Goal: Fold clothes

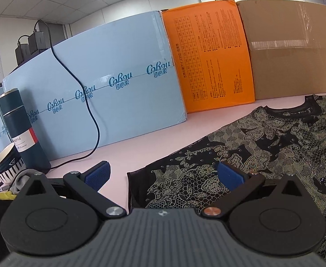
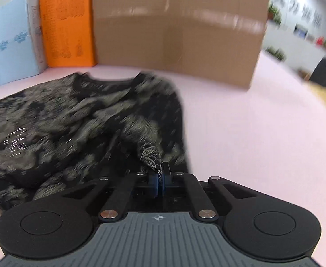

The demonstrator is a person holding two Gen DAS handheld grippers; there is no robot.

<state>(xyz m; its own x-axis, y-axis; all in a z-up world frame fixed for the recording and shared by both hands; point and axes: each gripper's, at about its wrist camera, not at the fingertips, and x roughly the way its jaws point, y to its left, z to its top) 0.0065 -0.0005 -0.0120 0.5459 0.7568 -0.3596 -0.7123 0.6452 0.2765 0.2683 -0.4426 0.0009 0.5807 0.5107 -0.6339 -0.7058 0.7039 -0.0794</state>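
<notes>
Black lacy top on pink worktop. My right tool pinches its edge. Left tool wide, empty, over top's corner. I lift slow, fold flat.

One garment, three boxes, one bottle, one cup.

Black top covered in a pale gold lacy floral print on a light pink table, with a light blue box, bright orange box and plain brown cardboard box behind.
</notes>
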